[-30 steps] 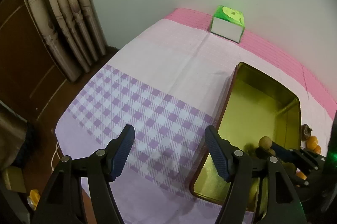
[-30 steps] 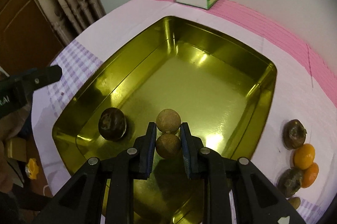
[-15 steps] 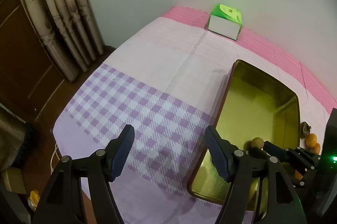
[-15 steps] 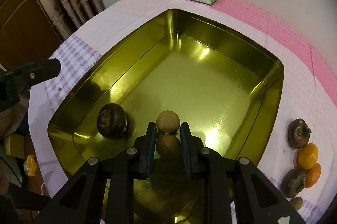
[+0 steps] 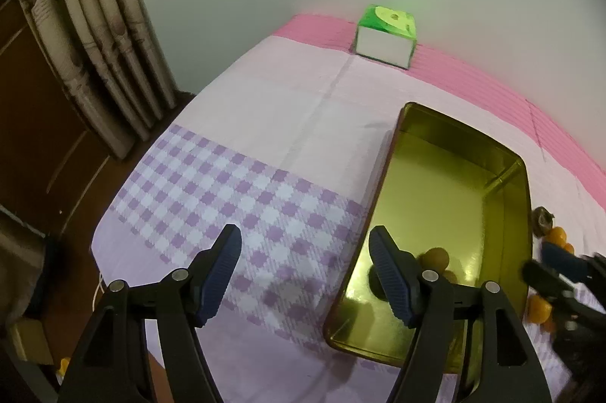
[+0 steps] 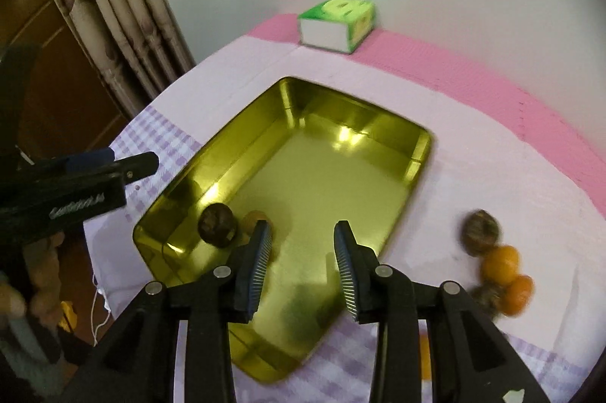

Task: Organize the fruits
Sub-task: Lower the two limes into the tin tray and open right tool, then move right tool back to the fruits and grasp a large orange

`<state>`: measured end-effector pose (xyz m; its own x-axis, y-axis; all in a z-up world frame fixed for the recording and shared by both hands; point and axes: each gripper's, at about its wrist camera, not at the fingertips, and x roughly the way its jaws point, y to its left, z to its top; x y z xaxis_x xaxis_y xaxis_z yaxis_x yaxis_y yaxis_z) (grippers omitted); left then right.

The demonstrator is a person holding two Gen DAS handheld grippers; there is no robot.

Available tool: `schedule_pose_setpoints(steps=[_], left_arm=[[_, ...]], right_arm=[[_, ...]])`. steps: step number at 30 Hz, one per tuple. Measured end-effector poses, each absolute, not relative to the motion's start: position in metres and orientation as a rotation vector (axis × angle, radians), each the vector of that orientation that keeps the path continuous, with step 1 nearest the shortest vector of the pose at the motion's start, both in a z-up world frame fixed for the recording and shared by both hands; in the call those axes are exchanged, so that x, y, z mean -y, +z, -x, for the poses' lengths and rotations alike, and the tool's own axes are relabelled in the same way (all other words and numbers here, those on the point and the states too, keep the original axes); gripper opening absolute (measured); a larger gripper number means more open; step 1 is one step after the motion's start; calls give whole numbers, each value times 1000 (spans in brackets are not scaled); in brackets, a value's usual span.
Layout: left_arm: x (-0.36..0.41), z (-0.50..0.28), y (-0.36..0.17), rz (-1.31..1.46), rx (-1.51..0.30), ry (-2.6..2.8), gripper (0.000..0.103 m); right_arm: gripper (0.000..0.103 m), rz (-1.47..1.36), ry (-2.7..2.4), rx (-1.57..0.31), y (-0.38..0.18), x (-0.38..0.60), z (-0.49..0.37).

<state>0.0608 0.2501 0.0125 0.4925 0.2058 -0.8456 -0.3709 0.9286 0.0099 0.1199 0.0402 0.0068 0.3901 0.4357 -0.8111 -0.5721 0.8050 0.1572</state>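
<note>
Right gripper empty above the gold tin, next fruit waits at its right

The right gripper (image 6: 303,266) has its jaws apart and opening, with nothing between them; it hangs over the near part of the gold tin (image 6: 424,153). Inside the tin, near its left corner, lie a dark round fruit (image 6: 217,225) and a small brown fruit (image 6: 253,218) just beside it. The other fruits are on the bench cloth (image 6: 473,145) right of the tin: a dark fruit (image 6: 480,228) touching two orange fruits (image 6: 502,262). To do the next pick well, I think the jaws should go wider first, then come down on one outer fruit only, because the cluster is tight and can roll. The left gripper (image 5: 305,274) has its jaws apart and empty over the checked cloth.
</note>
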Motion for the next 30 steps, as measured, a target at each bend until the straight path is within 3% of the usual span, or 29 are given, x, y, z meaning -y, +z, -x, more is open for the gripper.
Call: schedule_pose_setpoints(steps=[16,30], left_arm=[[-222,-60,15,114,-1004,262,72],[-179,-56,16,11,-1010,134,75]], right_arm=[[33,68,363,-1056,-9,137,-81],[36,16,333,-1113,-50,154,-71]])
